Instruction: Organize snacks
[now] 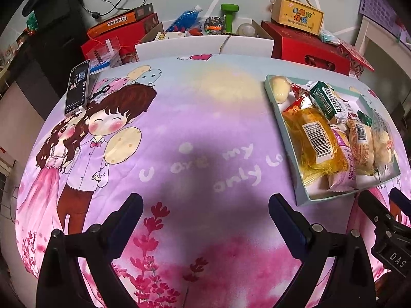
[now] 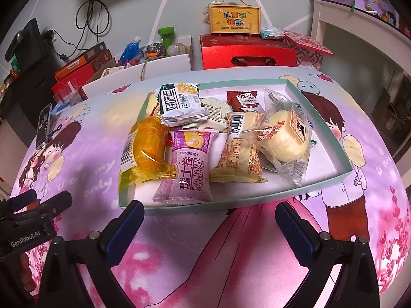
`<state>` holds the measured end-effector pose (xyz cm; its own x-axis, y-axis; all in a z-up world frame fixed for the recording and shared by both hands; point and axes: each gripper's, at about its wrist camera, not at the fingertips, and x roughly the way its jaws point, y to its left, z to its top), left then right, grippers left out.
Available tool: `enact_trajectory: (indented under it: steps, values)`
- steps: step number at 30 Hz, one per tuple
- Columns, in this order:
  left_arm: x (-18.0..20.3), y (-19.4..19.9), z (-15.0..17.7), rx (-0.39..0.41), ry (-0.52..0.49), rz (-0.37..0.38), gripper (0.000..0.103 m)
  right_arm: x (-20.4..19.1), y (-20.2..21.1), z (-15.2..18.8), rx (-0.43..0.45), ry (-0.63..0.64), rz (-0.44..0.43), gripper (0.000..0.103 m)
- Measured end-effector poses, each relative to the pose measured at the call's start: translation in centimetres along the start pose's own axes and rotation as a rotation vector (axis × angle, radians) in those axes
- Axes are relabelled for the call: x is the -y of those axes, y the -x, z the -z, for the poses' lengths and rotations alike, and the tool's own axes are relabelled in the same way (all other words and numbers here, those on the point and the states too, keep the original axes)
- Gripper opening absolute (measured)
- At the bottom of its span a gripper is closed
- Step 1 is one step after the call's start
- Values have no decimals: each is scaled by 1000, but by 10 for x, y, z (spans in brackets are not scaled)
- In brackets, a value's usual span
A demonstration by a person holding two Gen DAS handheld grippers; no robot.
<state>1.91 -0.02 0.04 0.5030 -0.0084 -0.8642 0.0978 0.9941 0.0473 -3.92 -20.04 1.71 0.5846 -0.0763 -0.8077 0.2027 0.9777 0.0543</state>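
Note:
A shallow teal-rimmed tray lies on the cartoon-print cloth and holds several wrapped snacks: a purple Swiss roll pack, a yellow cake pack, a green-and-white cracker pack, a beige pack, a clear-wrapped bun and a red pack. The tray also shows at the right of the left wrist view. My right gripper is open and empty just in front of the tray's near rim. My left gripper is open and empty over bare cloth, left of the tray.
A phone lies at the cloth's far left. Behind the table stand red gift boxes, a yellow handled box, a white open carton with a blue bottle and a green dumbbell. A white shelf stands at right.

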Motion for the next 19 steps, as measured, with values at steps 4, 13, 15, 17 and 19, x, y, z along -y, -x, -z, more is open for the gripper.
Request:
enact_trajectory:
  steps: [4,13,15,17,19]
  values:
    - [-1,-2,1,-12,3,-9,98,0,0,0,3,4,4,103]
    - [-1,-4,1,-22,2,-19,98,1,0,0,1,1,6,103]
    - [-2,-4,1,-21,3,-19,98,1,0,0,0,1,6,103]
    - [-2,-3,1,-14,3,-3,98,1,0,0,0,1,6,103]
    - [0,-4,1,-15,-5,4,98,1,0,0,1,1,5,103]
